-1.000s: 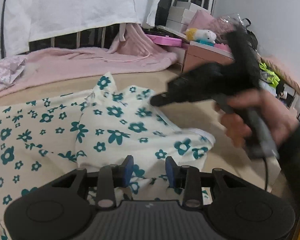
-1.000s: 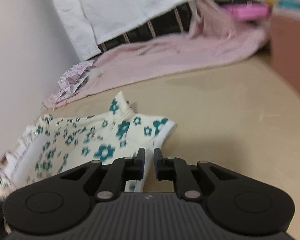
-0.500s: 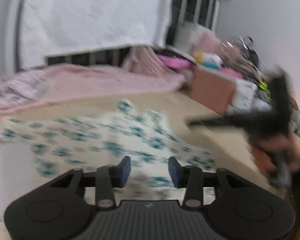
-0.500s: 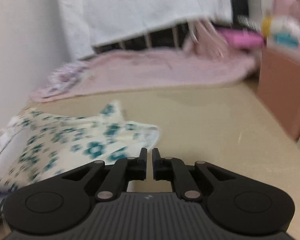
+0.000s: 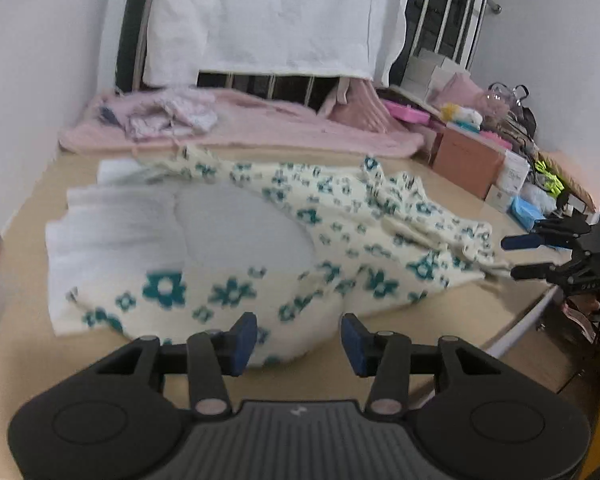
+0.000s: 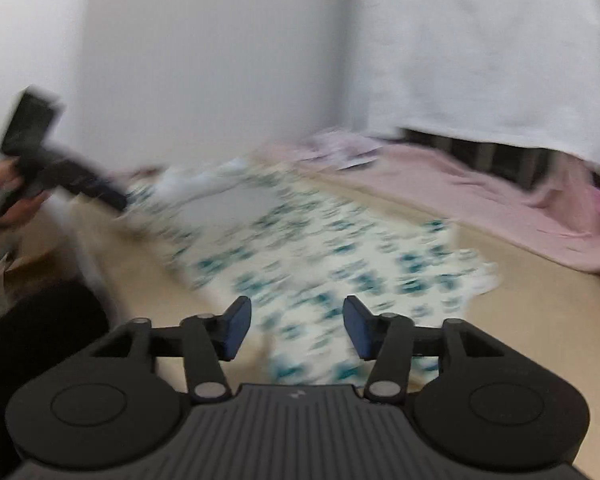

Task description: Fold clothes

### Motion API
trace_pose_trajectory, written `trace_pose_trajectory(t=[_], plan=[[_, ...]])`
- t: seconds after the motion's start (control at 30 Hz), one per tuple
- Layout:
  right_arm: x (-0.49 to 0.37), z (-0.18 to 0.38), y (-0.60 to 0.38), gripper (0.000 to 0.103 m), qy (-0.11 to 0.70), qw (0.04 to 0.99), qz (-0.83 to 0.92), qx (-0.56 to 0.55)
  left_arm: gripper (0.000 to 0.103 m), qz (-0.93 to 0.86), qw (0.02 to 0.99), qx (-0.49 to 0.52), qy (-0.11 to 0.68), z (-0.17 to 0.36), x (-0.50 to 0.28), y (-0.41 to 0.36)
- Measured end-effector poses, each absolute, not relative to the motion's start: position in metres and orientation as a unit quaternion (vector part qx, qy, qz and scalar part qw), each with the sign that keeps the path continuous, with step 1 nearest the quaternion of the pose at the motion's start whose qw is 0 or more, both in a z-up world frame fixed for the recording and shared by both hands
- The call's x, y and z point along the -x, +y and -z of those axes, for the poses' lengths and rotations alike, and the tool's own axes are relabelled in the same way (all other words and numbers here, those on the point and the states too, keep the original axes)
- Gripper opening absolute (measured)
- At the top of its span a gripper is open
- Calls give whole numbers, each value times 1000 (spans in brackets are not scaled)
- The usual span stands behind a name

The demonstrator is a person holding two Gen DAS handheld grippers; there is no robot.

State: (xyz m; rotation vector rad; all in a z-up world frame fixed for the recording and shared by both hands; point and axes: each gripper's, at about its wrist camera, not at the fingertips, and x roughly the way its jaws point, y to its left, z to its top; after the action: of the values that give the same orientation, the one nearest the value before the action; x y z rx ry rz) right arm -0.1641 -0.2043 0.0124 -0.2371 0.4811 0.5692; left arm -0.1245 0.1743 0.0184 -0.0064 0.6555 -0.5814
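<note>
Bare beige tabletop (image 5: pixel 384 342) stays free along the near and right edges, where the cream garment printed with teal flowers (image 5: pixel 340 232) lies crumpled with its white lining exposed, while the left gripper (image 5: pixel 299 340) and right gripper (image 6: pixel 296 330), jaws just opened, hover spread and empty over it.

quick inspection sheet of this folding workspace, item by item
surface: beige tabletop, mostly covered.
job's things: floral garment spread flat, a grey-white inner panel showing.
clutter: pink blanket along the far edge; boxes off the right end.
grippers: left gripper open, nothing between the jaws; right gripper open after its jaws have just been opening, nothing clamped.
cables: nothing seen.
surroundings: white sheet hung over a metal railing; white wall.
</note>
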Motion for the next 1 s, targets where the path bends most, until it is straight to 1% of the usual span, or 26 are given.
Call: trace_pose_trajectory(t=[0.13, 0.17, 0.23, 0.27, 0.3, 0.33, 0.37, 0.4, 0.47, 0.5, 0.63, 0.8, 0.87, 0.93, 0.97, 1.0], plan=[[158, 5, -195, 50, 261, 915, -277, 135, 50, 300, 905, -2, 301, -7, 117, 179], [156, 7, -195, 48, 262, 916, -272, 131, 54, 306, 903, -4, 301, -7, 113, 178], [151, 11, -196, 39, 266, 919, -264, 124, 55, 317, 901, -15, 297, -7, 108, 174], [147, 11, -196, 30, 267, 920, -260, 121, 51, 321, 900, -31, 294, -7, 107, 171], [143, 11, -197, 16, 269, 921, -256, 118, 31, 325, 898, -46, 294, -6, 105, 169], [140, 11, -198, 11, 270, 922, -253, 116, 20, 329, 895, -58, 296, -6, 103, 167], [137, 12, -198, 8, 270, 922, -251, 115, 15, 337, 890, -52, 303, -7, 98, 170], [135, 13, -198, 6, 271, 923, -250, 114, 11, 343, 885, -40, 313, -7, 96, 174], [135, 12, -199, 5, 274, 921, -252, 117, 5, 353, 880, -38, 316, -10, 98, 178], [140, 9, -198, 5, 276, 918, -257, 121, 4, 358, 877, -38, 318, -11, 99, 180], [165, -1, -199, 5, 282, 910, -276, 129, 4, 389, 866, -52, 310, -23, 126, 182], [197, -25, -211, 5, 262, 910, -298, 122, 3, 408, 870, -63, 271, -52, 123, 180], [180, -37, -216, 5, 251, 915, -291, 123, 4, 407, 871, -84, 261, -66, 95, 173], [154, -46, -218, 5, 245, 919, -280, 130, 5, 395, 868, -137, 268, -73, 60, 152], [133, -45, -217, 5, 252, 919, -268, 138, 11, 371, 875, -162, 265, -72, 45, 141], [112, -42, -216, 5, 264, 919, -253, 146, 11, 326, 890, -183, 261, -70, 29, 131]])
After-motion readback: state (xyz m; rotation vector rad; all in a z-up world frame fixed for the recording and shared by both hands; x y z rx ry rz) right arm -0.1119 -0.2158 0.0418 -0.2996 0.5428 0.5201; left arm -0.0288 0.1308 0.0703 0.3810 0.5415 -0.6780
